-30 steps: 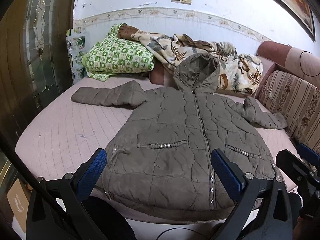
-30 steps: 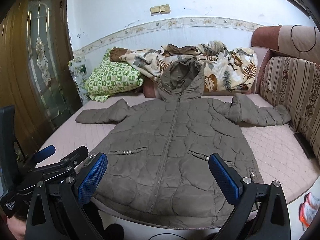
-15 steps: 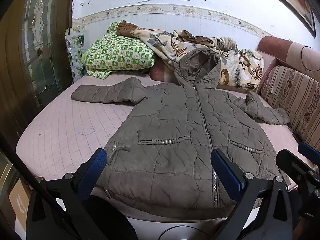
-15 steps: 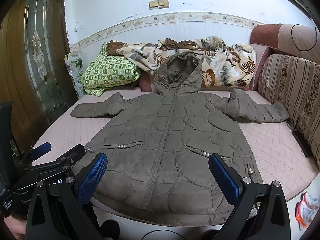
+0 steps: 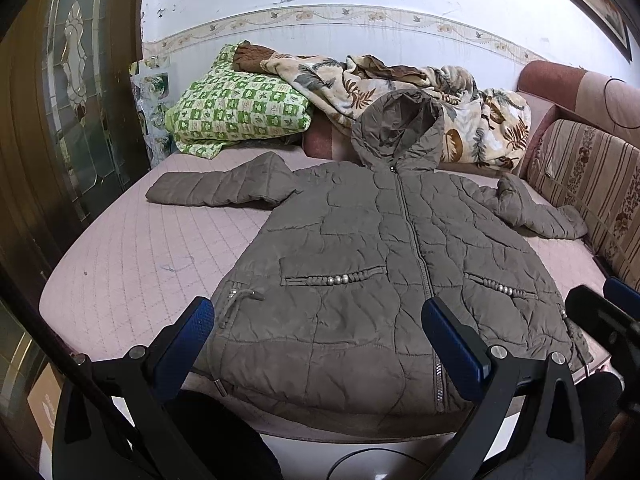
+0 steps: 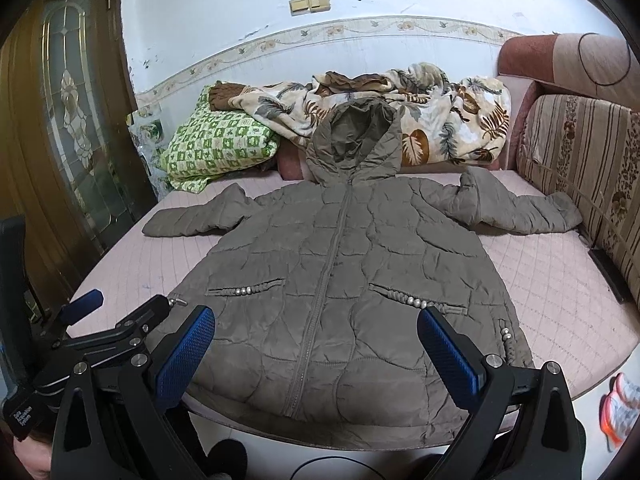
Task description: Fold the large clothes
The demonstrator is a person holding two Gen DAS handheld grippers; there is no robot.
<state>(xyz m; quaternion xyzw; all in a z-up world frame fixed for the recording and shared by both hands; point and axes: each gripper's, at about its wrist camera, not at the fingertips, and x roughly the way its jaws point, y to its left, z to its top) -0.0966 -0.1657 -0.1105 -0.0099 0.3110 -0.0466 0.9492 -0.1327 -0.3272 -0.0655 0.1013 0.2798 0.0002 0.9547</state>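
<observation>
Left wrist view: the left gripper (image 5: 318, 344) is held wide open and empty above the hem of the coat (image 5: 360, 280), which is spread flat, zipped, on the bed (image 5: 132, 264). Bare mattress is seen at 9 o'clock.

Right wrist view: the right gripper (image 6: 316, 344) is likewise spread and empty. The hem overhangs the near edge at 6 o'clock; free mattress lies at 3 o'clock.

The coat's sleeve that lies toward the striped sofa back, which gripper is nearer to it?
Right. The right gripper hovers over the hem on the sleeve side; the left gripper is farther, on the door side.
</observation>
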